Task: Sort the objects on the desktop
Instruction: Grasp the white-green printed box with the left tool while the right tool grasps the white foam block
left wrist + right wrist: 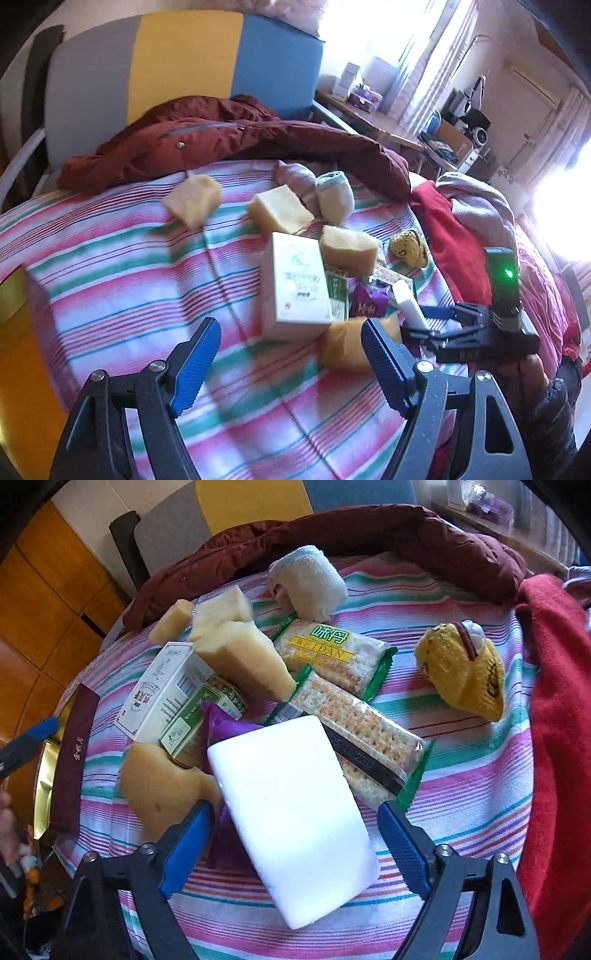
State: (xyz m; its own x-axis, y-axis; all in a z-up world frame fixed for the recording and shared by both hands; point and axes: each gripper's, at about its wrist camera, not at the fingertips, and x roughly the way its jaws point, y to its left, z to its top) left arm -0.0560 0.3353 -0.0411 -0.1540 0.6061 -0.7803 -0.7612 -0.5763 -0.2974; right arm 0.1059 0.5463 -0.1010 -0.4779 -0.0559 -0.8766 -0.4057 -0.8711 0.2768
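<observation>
R wrist: white foam block (295, 819) btwn fingers

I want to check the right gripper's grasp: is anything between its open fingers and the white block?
Nothing visible. The right gripper is open, and the white block lies between its fingers, clear of both. The block leans on the purple packet and cracker pack behind.

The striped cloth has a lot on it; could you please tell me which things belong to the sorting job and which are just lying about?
To sort: white foam block, cracker packs, yellow sponge pieces, white carton, purple packet, rolled socks, yellow plush toy.

Lying about: maroon jacket, red garment, striped chair, cluttered desk.
</observation>
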